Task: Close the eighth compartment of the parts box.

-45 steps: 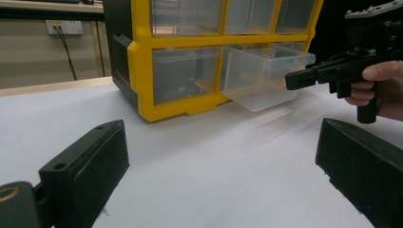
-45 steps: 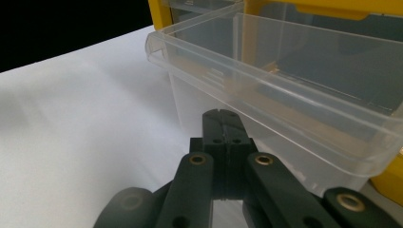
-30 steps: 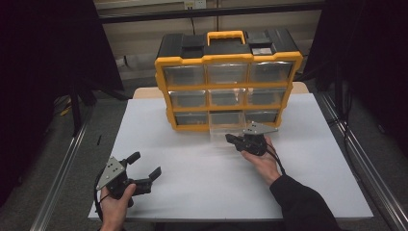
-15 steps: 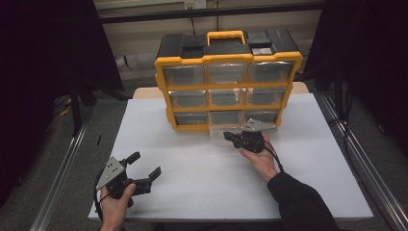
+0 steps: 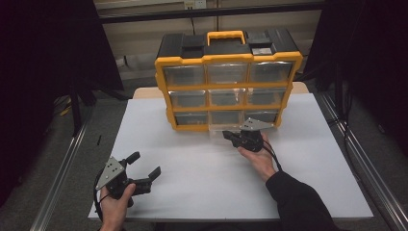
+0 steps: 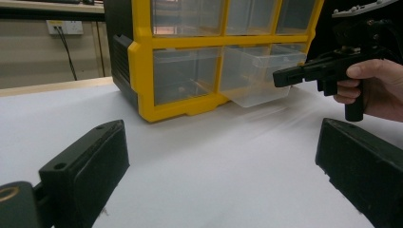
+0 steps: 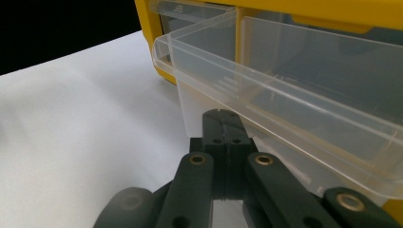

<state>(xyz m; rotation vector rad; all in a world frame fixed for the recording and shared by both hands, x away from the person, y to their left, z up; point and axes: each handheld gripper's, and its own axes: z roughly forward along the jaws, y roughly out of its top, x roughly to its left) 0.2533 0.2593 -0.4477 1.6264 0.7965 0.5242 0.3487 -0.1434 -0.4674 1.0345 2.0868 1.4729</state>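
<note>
The right hand-held gripper (image 5: 234, 138), clenched on nothing, is nudging the half-open bottom-middle drawer (image 7: 285, 109) of the organizer (image 5: 226, 82), which could be jamming if pushed off-centre.

Dim room light from above leaves the surroundings nearly black while the white worktop (image 5: 202, 178) stays evenly lit with faint, soft shadows, and both gripper views blur their own near jaws, the clear drawer (image 7: 285, 90) showing mild glare.
</note>
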